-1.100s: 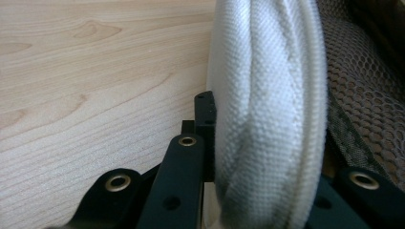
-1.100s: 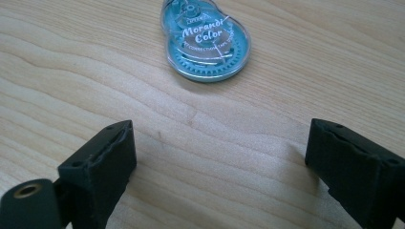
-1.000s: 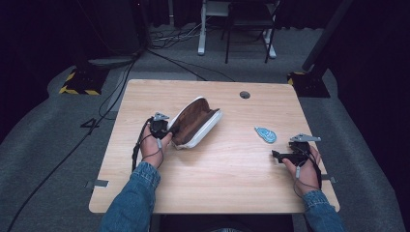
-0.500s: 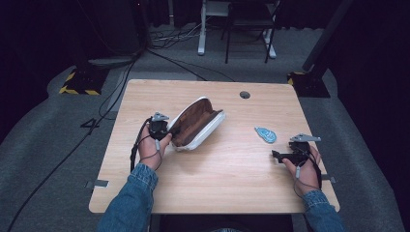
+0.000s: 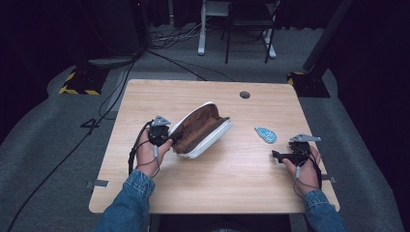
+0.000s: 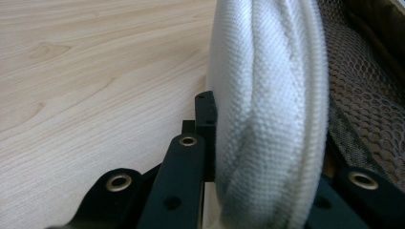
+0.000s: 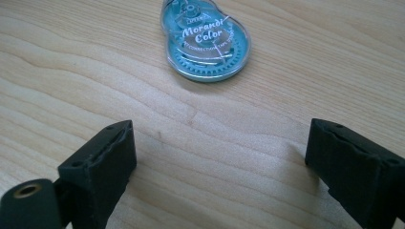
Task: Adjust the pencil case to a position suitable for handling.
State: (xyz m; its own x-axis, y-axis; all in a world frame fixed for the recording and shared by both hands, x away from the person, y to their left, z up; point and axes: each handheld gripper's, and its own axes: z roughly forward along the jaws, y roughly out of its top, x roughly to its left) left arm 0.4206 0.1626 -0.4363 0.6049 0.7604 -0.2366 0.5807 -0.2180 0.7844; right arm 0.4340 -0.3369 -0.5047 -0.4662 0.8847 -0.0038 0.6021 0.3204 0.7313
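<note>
Pale wood worktop [image 5: 203,188] carries a white pouch [image 5: 200,129] near its middle, unzipped, brown lining up, long axis running from near-left to far-right. Left gripper [image 5: 167,137] fingers clench its near-left rim. Right gripper [image 5: 276,155] fingers stand released, near a teal tape dispenser [image 5: 265,135].

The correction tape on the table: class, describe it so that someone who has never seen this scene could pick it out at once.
Start at the wooden table and look to its right half, between the open pouch and the right gripper. There the correction tape lies flat and untouched. It is the small teal, clear-cased thing, unlike the big white, brown-lined pouch.
</note>
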